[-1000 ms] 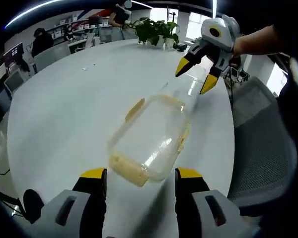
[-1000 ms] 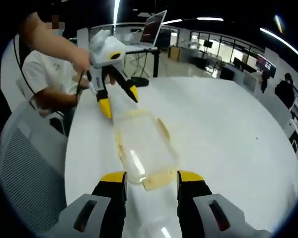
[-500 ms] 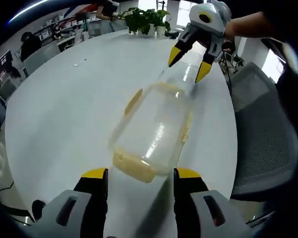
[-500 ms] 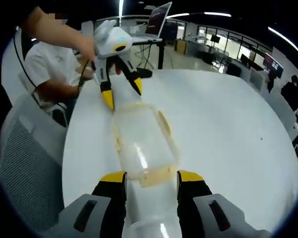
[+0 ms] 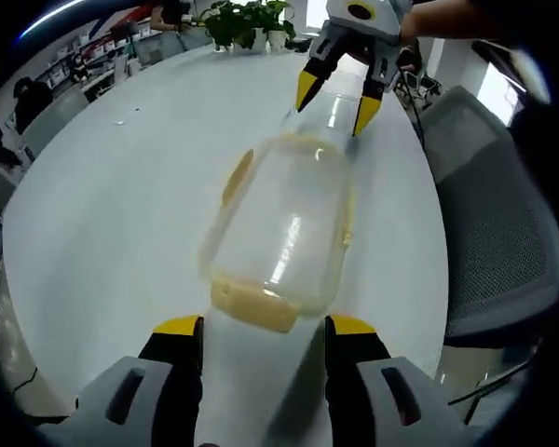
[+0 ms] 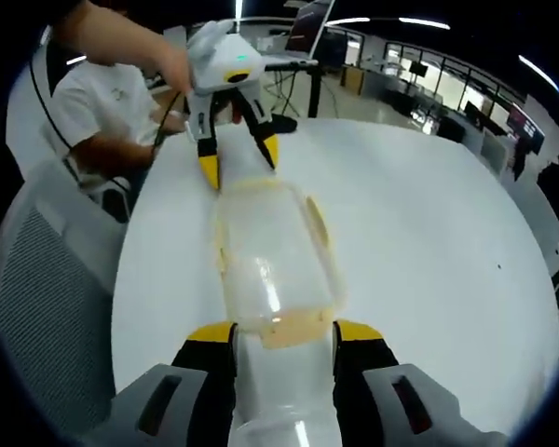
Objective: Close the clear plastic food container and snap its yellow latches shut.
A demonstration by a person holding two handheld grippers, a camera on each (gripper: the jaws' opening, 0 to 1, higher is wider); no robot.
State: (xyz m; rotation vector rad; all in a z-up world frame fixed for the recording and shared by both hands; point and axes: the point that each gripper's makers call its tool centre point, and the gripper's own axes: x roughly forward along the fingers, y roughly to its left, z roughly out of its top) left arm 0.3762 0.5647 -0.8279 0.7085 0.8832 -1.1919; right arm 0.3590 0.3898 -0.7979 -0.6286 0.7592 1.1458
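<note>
1. Left gripper view: the clear rectangular plastic food container with yellow latches (image 5: 279,228) is lying mid-frame on the round white table (image 5: 112,205). The left gripper (image 5: 264,326) is sitting at the bottom, jaws spread empty just before it. The right gripper (image 5: 335,93) is hovering top centre.
2. Right gripper view: the container (image 6: 265,261) is lying centre frame; the right gripper (image 6: 284,332), jaws parted and empty, is at its near end, and the left gripper (image 6: 238,158), jaws apart, is at its far end.

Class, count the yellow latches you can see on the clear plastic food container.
4: on the clear plastic food container, one yellow latch at the near end, one far end, one left long side, one right. None seems hidden.
</note>
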